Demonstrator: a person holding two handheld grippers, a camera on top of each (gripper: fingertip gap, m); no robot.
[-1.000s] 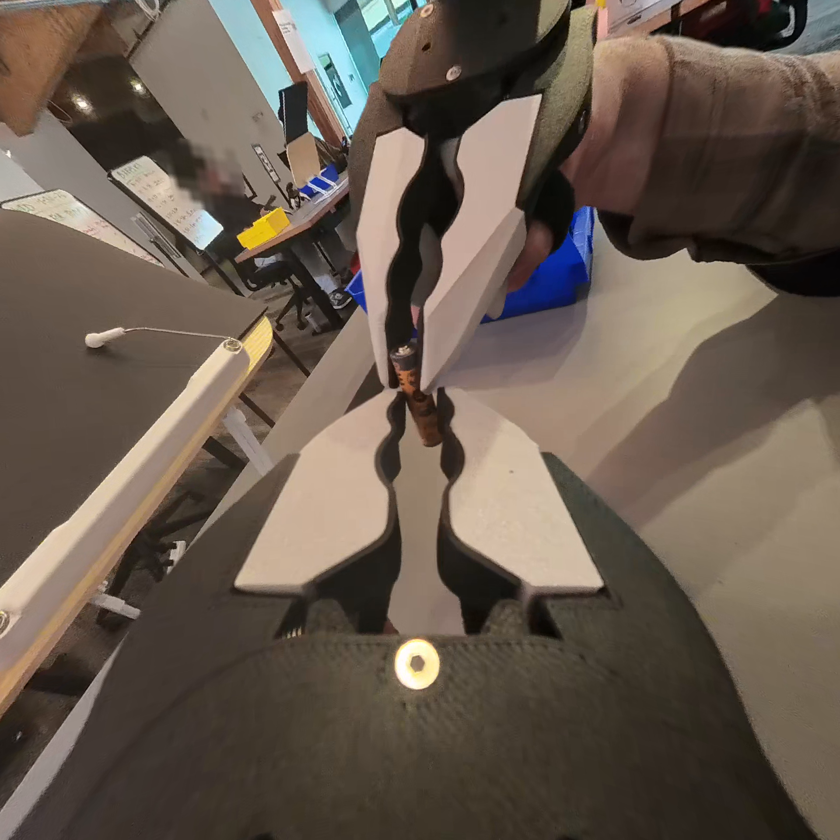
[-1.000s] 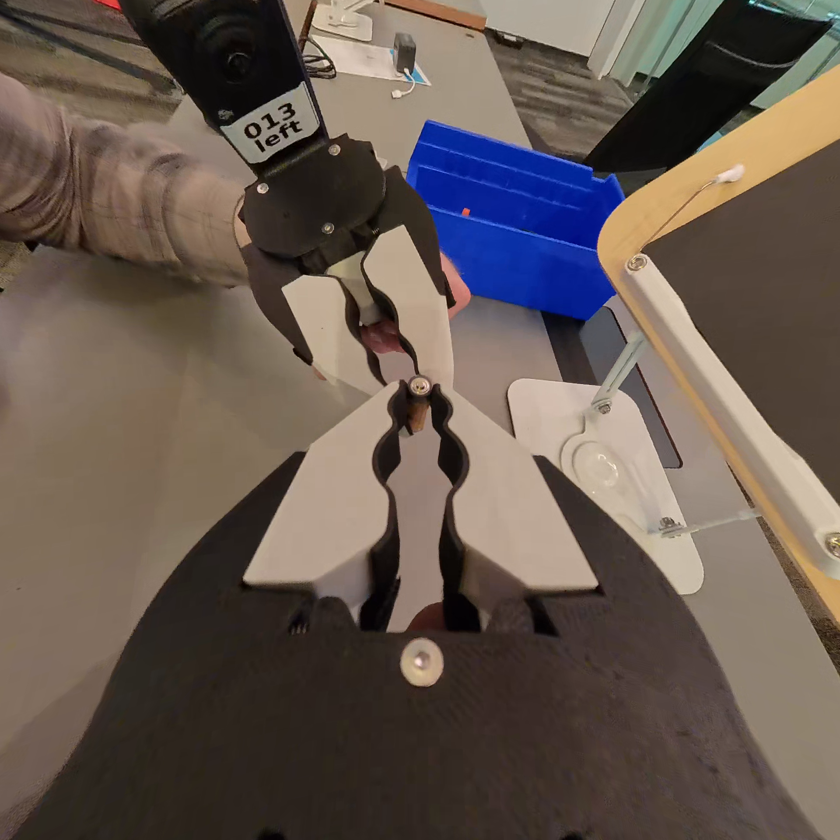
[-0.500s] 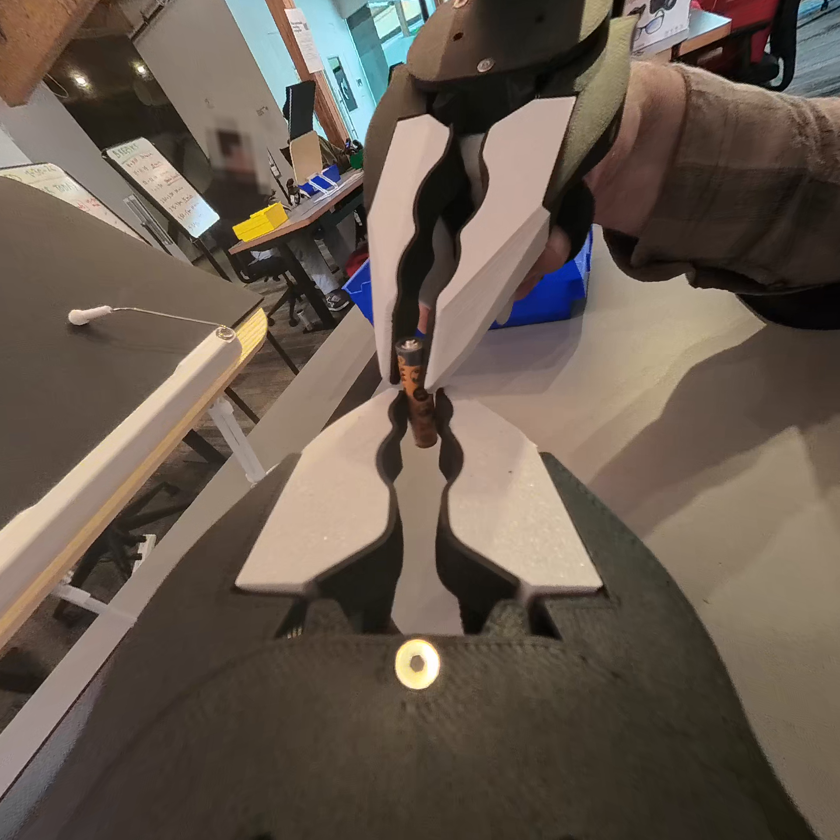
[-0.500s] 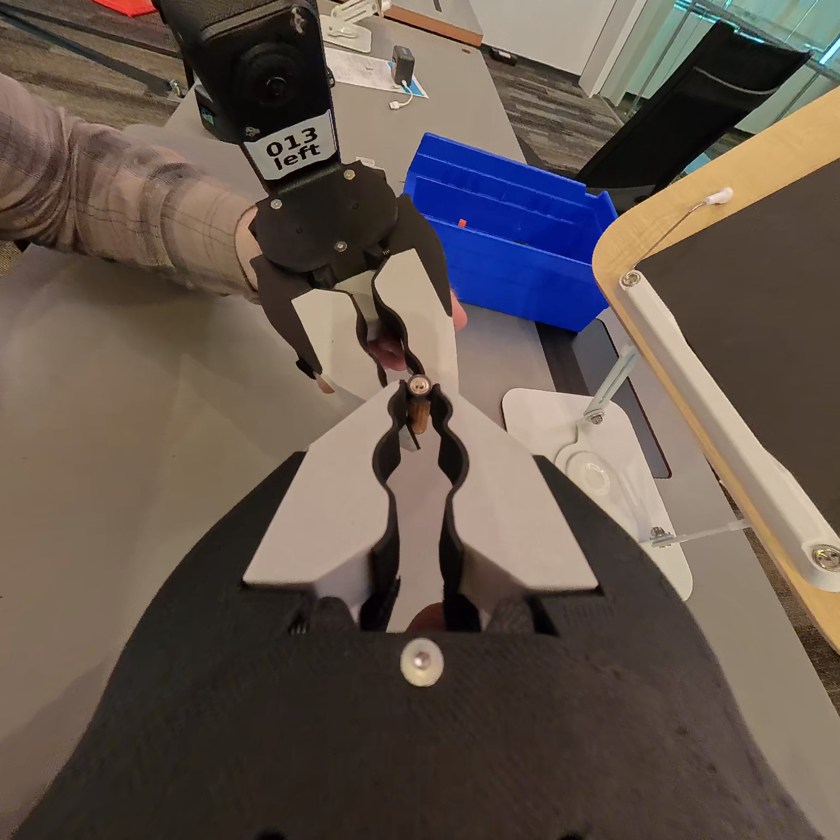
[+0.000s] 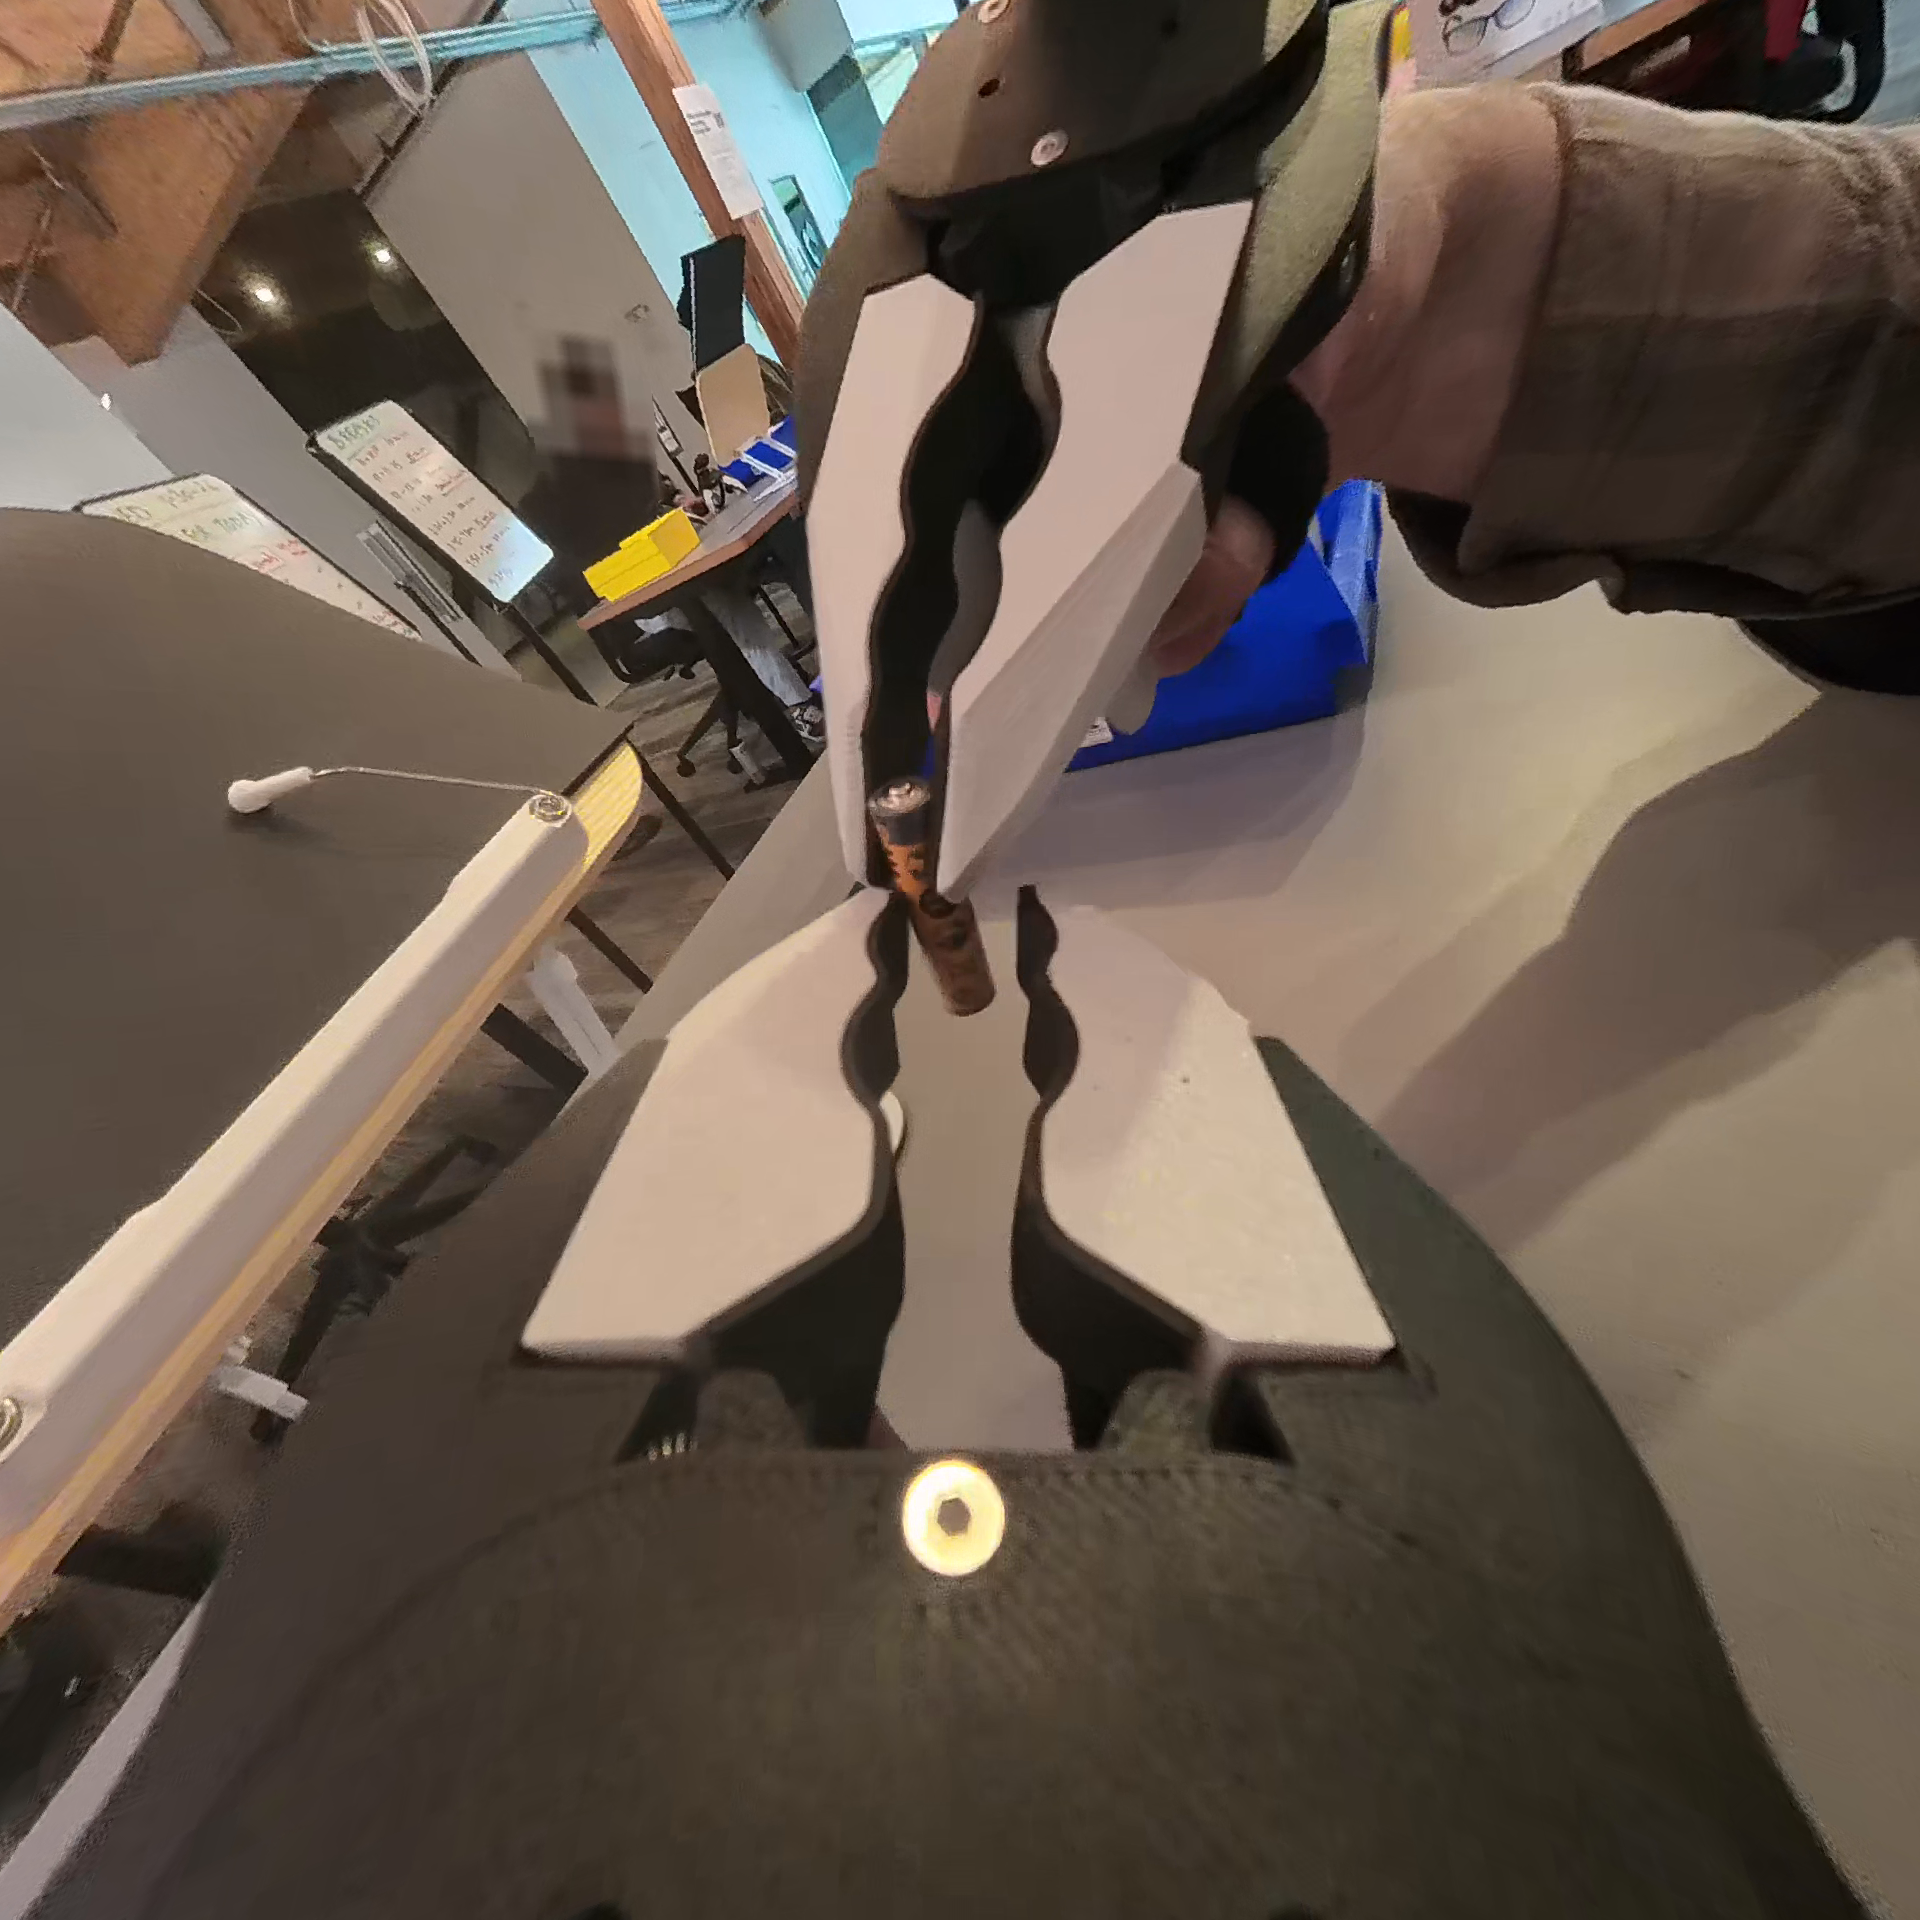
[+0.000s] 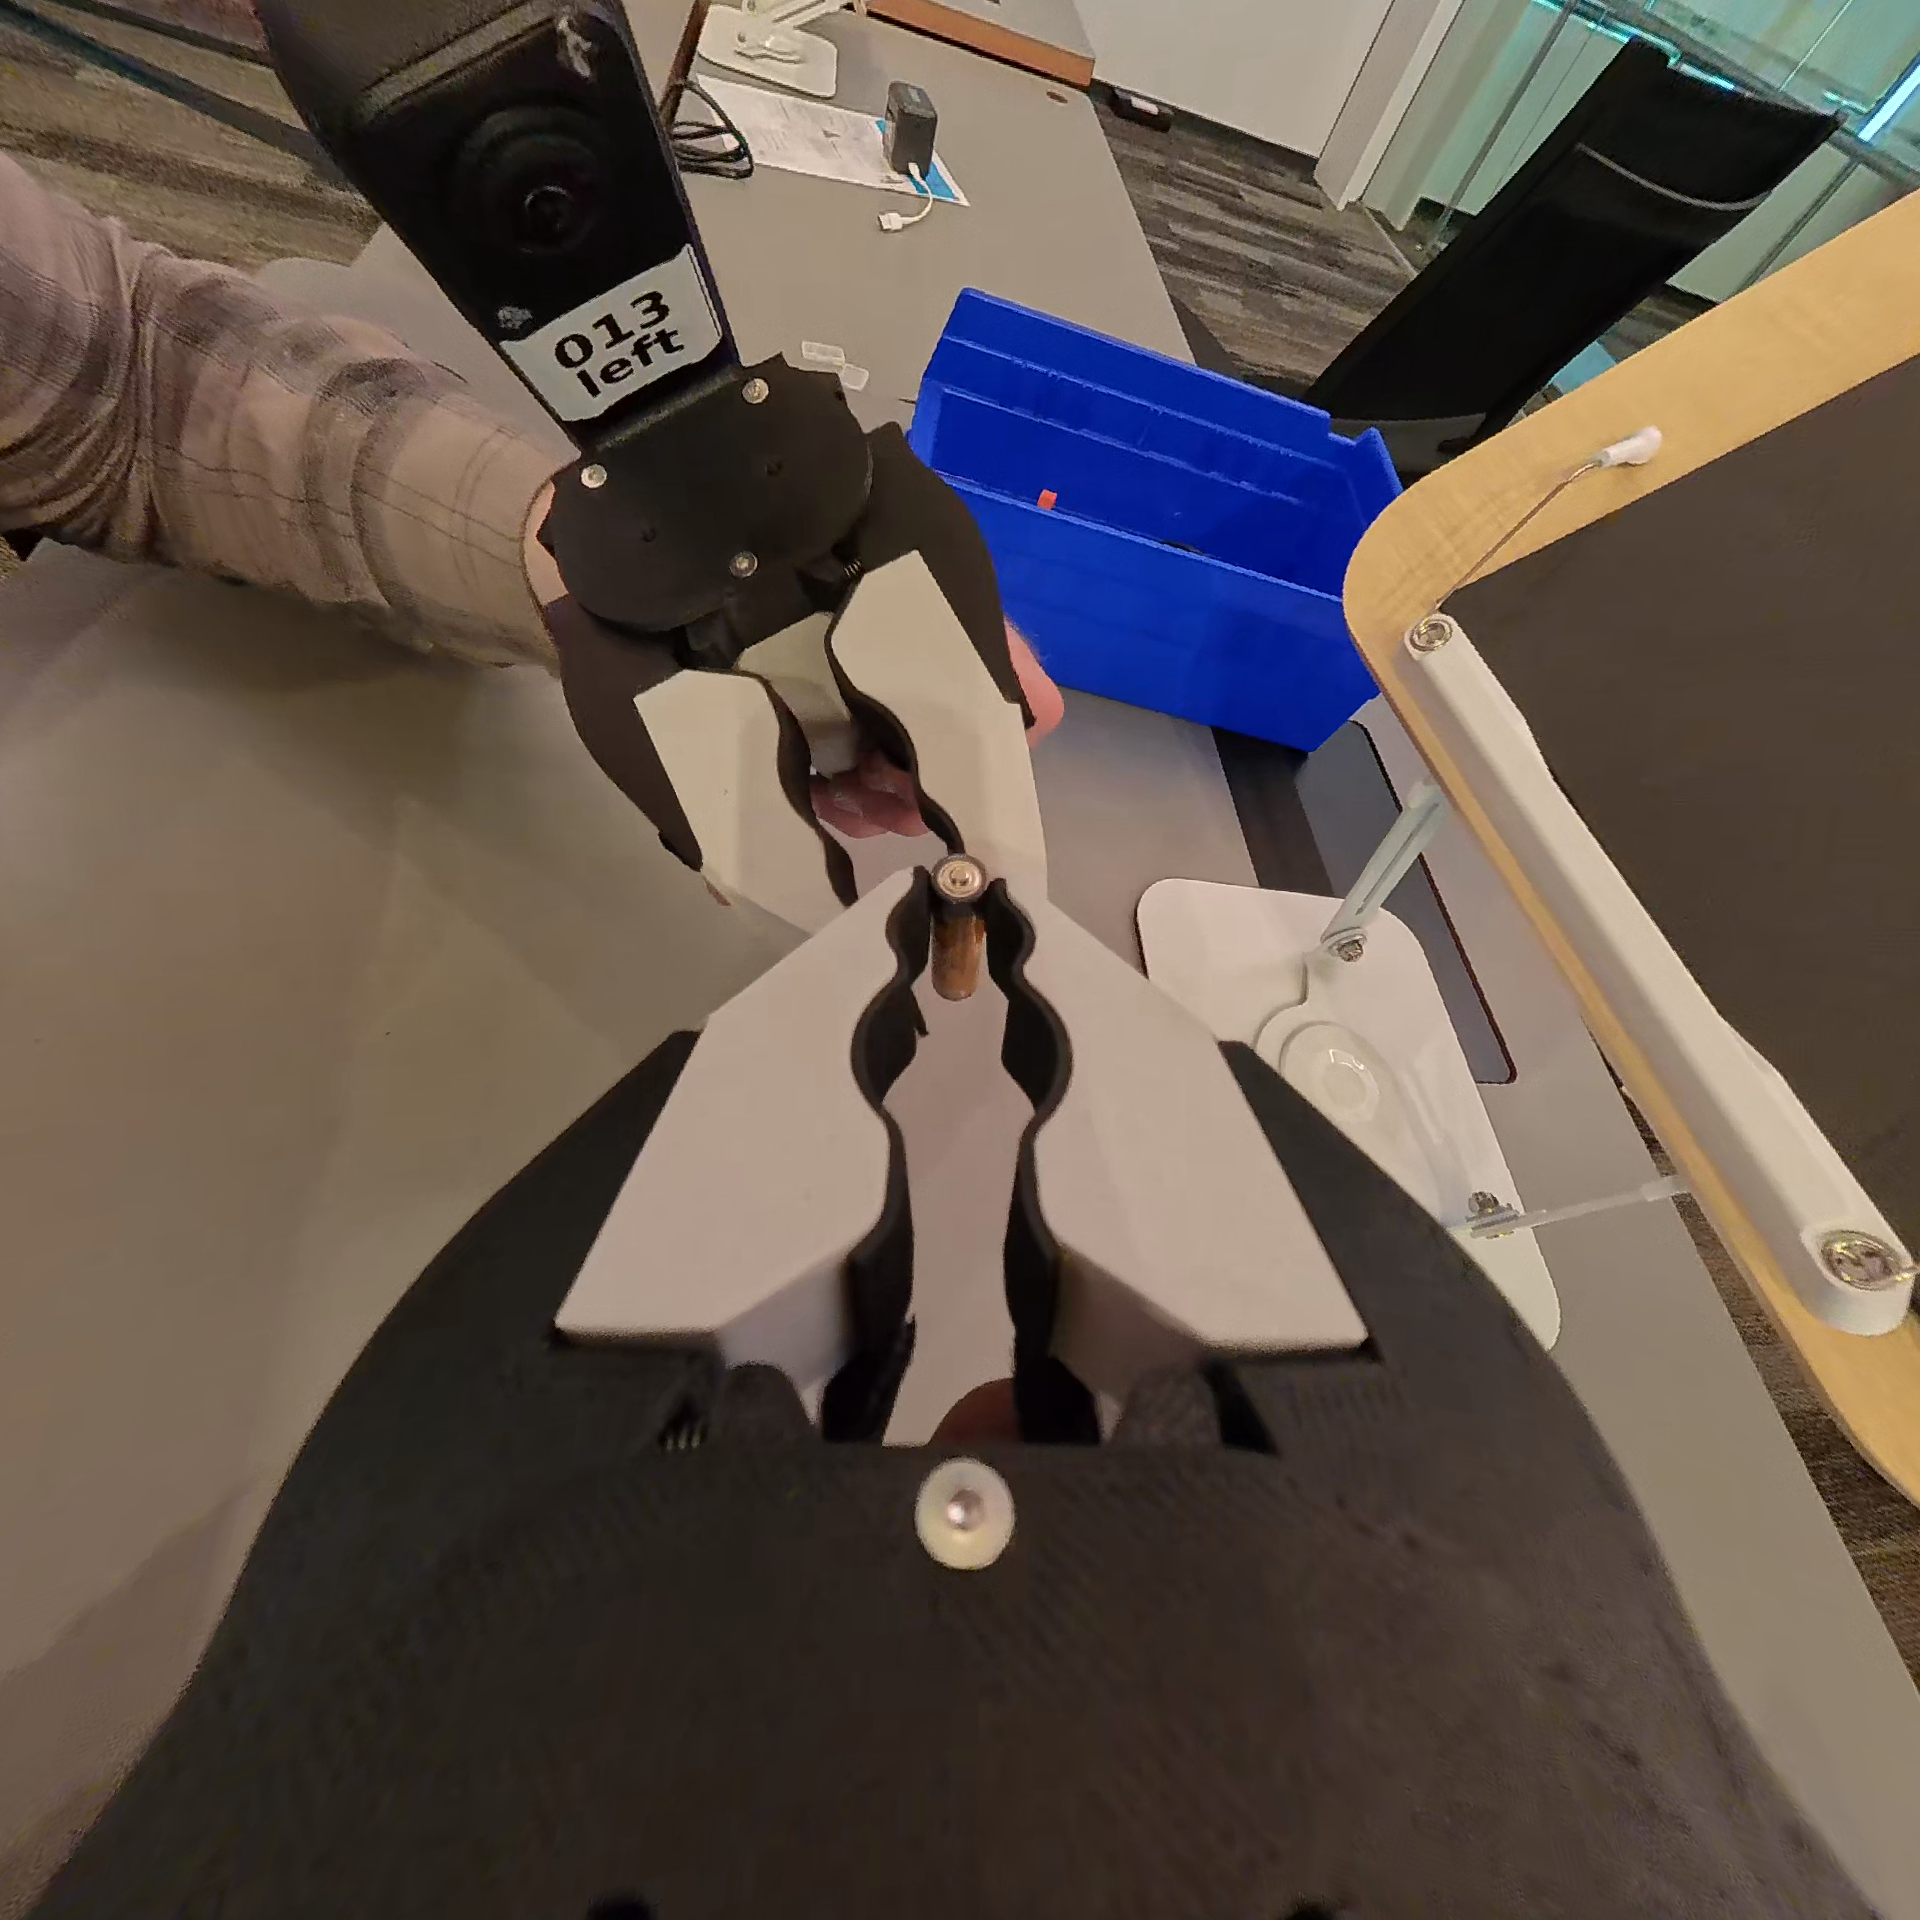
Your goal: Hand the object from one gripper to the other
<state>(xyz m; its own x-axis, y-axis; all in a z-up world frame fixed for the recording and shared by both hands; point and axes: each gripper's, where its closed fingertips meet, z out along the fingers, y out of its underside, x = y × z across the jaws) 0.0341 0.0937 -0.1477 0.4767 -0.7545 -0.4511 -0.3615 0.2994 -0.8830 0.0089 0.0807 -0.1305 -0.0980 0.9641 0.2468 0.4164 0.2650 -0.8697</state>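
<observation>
A blue bin stands on the grey table, near a white stand base. Farther back lie a paper and a small charger.

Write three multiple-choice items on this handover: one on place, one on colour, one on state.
1. The bin stands: A on the table; B on the floor; C on a chair.
2. The bin is: A red; B blue; C green.
3. Which gripper grips the battery? A left; B right; C neither.

Answers: 1 A, it rests on the grey table beyond the grippers. 2 B, its walls are blue. 3 B, the right gripper is shut on the battery, while the left gripper has its jaws open, clear of it.
</observation>
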